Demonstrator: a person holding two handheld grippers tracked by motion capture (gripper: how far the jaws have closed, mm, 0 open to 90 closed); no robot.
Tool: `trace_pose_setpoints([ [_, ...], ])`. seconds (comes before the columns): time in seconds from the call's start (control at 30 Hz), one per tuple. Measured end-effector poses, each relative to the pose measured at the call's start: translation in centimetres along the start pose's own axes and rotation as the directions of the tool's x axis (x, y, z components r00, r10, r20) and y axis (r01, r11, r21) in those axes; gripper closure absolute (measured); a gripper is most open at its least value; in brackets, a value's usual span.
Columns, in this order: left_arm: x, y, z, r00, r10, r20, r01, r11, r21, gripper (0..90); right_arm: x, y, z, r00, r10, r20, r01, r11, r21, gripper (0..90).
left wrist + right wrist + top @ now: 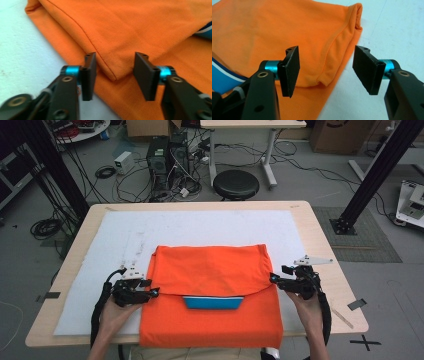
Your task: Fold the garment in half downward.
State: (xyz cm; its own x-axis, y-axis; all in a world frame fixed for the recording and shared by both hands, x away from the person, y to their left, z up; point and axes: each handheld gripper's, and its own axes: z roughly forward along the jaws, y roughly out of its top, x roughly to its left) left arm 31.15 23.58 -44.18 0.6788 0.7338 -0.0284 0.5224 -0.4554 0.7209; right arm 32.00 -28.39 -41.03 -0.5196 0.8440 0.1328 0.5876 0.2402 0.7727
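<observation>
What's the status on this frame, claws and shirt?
Left claw open, straddling the folded corner. Right claw open at the opposite corner. Orange shirt folded over, blue collar peeking out. Nothing in the way.

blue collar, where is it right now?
High view: the blue collar lies mid-shirt, just below the folded-over flap's edge on the orange shirt, between the two grippers.

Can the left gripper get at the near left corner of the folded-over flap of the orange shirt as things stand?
Probably yes: the left gripper is open, and the flap corner of the orange shirt lies between its jaws with nothing in the way.
</observation>
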Motion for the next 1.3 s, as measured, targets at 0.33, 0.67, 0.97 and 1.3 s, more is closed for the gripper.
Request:
trace_pose_setpoints([
  [0.33,-1.1,0.2,0.0,0.998,0.054,-0.033,-0.054,0.9985,-0.007,78.3,-0.2,-0.3,0.1,0.9987,-0.039,-0.033,0.04,0.999,0.034,47.3],
  [0.67,-0.8,0.0,0.0,0.9994,0.031,-0.014,-0.031,0.9992,-0.026,79.3,1.6,-0.8,3.0,0.9865,-0.164,0.008,0.159,0.969,0.187,57.2],
  [0.97,-0.5,-0.2,-0.5,0.9997,0.023,0.009,-0.022,0.9974,-0.068,81.9,1.4,-1.0,2.8,0.9923,-0.124,0.0,0.122,0.979,0.164,85.7],
  [1.3,-1.1,-0.2,-2.2,0.9982,0.049,0.033,-0.046,0.9949,-0.09,83.0,1.7,-0.5,0.8,0.9908,-0.126,-0.051,0.132,0.981,0.144,87.0],
])
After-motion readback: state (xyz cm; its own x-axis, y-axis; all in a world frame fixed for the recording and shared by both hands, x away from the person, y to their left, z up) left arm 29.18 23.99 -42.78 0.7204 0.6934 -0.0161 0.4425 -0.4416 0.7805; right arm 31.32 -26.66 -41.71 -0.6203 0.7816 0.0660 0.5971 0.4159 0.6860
